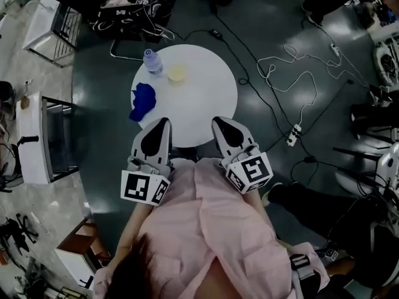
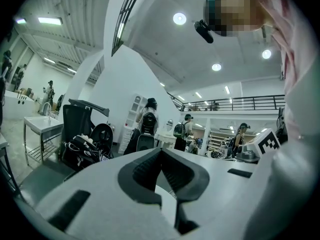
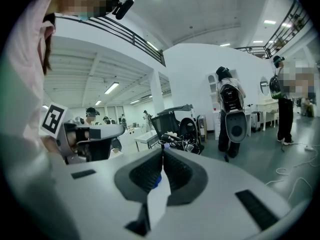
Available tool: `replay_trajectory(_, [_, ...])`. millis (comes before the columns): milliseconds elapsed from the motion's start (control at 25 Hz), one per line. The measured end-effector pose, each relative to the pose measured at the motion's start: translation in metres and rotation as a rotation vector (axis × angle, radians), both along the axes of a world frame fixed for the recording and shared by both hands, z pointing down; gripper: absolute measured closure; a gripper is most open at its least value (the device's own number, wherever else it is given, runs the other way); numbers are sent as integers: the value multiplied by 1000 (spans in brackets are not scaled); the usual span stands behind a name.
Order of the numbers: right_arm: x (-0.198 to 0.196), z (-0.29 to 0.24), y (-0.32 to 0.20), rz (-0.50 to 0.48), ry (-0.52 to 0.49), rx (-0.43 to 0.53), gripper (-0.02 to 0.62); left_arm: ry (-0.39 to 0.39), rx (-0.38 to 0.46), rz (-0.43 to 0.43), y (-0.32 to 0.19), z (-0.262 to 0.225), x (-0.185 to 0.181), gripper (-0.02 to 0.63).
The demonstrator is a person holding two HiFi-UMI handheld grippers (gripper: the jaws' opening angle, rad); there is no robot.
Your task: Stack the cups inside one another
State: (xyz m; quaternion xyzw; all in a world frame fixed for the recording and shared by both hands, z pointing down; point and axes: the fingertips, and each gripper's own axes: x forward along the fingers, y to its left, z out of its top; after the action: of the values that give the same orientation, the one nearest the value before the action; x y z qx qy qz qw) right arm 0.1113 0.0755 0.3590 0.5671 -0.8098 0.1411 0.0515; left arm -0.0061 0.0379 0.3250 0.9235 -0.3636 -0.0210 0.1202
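Tongs clenched, empty: left tongs (image 1: 160, 131), right tongs (image 1: 224, 131). We risk shoving cup (image 1: 177, 73) into bottle (image 1: 153, 61) (just beside it) if unopened.

The head view is dim; only the white worktop (image 1: 206, 104) stands out, and the dark floor (image 1: 293, 61) shows pale sheen. Both gripper views are brighter, lit by ceiling lamps (image 2: 179, 18), bowed, with black corners; the near jaws look soft.

Round white tbl (image 1: 199, 104), grey floor (image 1: 100, 142) w/ cables (image 1: 310, 73), ceiling lights (image 2: 179, 18).
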Motion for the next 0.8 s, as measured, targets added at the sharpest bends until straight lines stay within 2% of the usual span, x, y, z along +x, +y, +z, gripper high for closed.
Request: replay_trajectory(800, [-3, 10, -7, -11, -8, -41, 565, -1, -28, 6, -7, 6, 1, 591])
